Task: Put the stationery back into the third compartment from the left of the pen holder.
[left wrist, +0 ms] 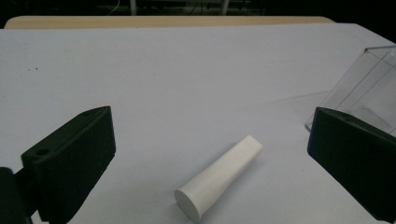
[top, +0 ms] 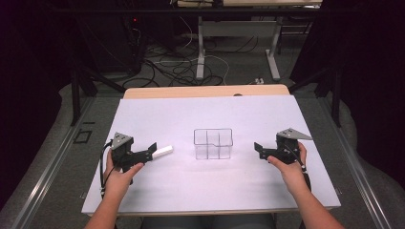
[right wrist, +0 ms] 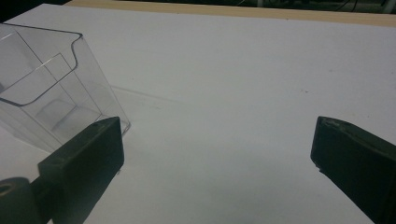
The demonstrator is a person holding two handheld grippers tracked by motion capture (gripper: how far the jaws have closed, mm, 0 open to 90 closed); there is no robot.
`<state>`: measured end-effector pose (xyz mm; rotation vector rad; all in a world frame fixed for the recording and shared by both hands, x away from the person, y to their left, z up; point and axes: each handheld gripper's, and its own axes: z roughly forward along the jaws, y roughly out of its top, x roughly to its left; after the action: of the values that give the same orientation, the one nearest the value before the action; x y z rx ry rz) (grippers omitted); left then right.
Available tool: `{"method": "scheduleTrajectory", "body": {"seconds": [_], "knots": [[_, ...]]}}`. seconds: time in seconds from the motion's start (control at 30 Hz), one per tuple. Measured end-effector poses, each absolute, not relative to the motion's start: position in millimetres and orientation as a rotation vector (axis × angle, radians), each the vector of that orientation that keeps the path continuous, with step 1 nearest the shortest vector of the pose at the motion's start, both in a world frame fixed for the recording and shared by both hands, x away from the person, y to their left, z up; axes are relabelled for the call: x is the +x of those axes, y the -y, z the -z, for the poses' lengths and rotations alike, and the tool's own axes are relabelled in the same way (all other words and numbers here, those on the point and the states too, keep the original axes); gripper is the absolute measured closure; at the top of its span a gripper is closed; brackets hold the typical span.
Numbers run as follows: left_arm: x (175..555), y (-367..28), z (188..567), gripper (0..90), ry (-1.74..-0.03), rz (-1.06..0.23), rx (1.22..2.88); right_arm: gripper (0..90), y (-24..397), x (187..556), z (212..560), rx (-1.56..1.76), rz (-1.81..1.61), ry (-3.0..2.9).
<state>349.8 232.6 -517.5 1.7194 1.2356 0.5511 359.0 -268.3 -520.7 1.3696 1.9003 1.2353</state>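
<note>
A short white tapered plastic tube lies on its side on the white desk, left of centre, its flat wider end turned toward the left tool and its narrower end pointing away to the far right. In the left gripper view the tube rests on the desk between the two black jaws, which stand wide apart and touch nothing; in the high view the jaw tips sit just beside the tube's near-left end. To the right of the tube, near the middle of the desk, stands a clear plastic box with inner dividers, upright and apart from the tube. Farther right, the right tool is held low over the desk, pointing left toward the box, its jaws spread wide with only bare desk between them; the box's corner appears just beyond its left jaw in the right gripper view. Each tool is held in one of the person's hands, reaching in from the near edge.
</note>
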Motion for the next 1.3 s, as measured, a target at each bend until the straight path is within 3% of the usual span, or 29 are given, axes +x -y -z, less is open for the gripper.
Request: {"method": "scheduleTrajectory", "body": {"seconds": [0.43,0.73,1.0,1.3], "knots": [[358,-225,510,0.8,-1.174,-0.634,1.907,0.0,267,357,521,1.375,-1.242,-1.917],[370,-224,501,16.5,-1.08,-0.62,2.094,3.5,268,355,521,1.371,-1.223,-1.935],[381,-221,496,22.5,-1.005,-0.588,2.186,12.5,270,355,523,1.348,-1.218,-1.96],[389,-211,500,29.9,-0.955,-0.534,2.294,14.3,270,354,524,1.342,-1.213,-1.972]]}}
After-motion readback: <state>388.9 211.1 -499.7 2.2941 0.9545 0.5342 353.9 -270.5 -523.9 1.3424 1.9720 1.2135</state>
